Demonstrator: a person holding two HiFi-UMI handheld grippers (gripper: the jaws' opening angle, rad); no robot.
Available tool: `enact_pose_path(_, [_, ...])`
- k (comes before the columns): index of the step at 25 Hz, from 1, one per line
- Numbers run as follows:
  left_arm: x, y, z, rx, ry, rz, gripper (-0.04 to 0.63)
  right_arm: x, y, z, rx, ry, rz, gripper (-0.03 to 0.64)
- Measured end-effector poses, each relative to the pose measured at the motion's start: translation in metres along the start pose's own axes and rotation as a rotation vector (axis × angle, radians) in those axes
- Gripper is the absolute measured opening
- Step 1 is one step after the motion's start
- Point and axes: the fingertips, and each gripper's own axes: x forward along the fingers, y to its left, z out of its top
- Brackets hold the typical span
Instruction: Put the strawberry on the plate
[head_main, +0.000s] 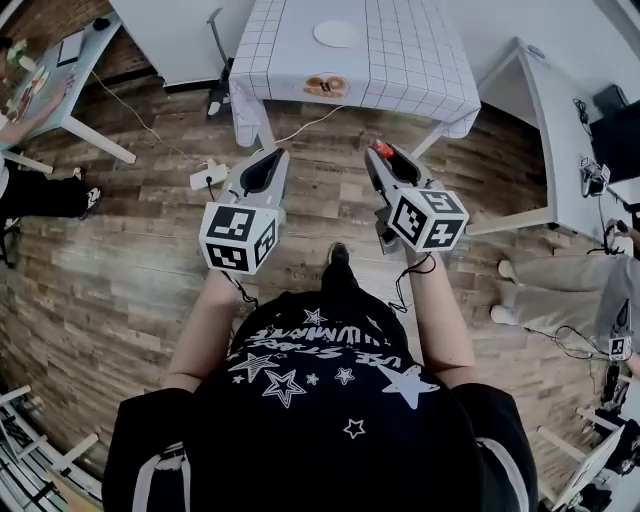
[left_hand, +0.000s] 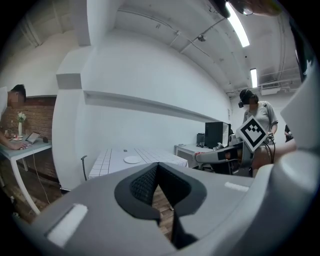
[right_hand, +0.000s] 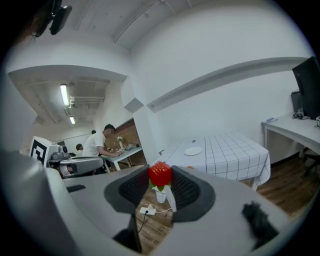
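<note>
A red strawberry (right_hand: 160, 175) with green leaves sits pinched between the pads of my right gripper (right_hand: 160, 181), which is shut on it; in the head view the strawberry (head_main: 382, 150) shows at that gripper's tip (head_main: 384, 154), over the wooden floor short of the table. The white plate (head_main: 337, 33) lies on the far part of the checked tablecloth (head_main: 400, 60); the plate (right_hand: 193, 150) is well ahead of the right gripper. My left gripper (head_main: 262, 166) is shut with nothing in it, its jaws (left_hand: 157, 172) closed together, and the plate (left_hand: 132, 159) is beyond it.
A small round brown thing (head_main: 326, 85) lies at the table's near edge. A white power strip (head_main: 207, 175) and cables lie on the floor. White desks stand right (head_main: 560, 110) and left (head_main: 70, 70). People sit at both sides.
</note>
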Motion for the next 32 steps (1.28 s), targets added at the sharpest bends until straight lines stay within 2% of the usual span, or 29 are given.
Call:
enact_pose_path(7, [0.063, 0.004, 0.017, -0.013, 0.017, 0.040, 0.008, 0.036, -0.051, 0.029, -0.009, 0.026, 0.052, 0.147])
enact_pose_path(15, [0.110, -0.001, 0.031, -0.005, 0.027, 0.096, 0.008, 0.058, -0.088, 0.034, -0.008, 0.069, 0.124, 0.147])
enact_pose_path(20, [0.122, -0.007, 0.033, -0.027, -0.002, 0.145, 0.007, 0.069, -0.103, 0.032, -0.005, 0.087, 0.162, 0.147])
enact_pose_path(23, [0.117, -0.006, 0.032, -0.011, 0.002, 0.168, 0.008, 0.073, -0.101, 0.032, -0.005, 0.094, 0.181, 0.147])
enact_pose_path(27, [0.120, 0.002, 0.044, -0.043, -0.003, 0.183, 0.008, 0.076, -0.101, 0.042, 0.001, 0.097, 0.185, 0.147])
enact_pose_path(32, [0.160, 0.025, 0.061, -0.059, 0.025, 0.161, 0.008, 0.099, -0.122, 0.063, 0.025, 0.126, 0.149, 0.147])
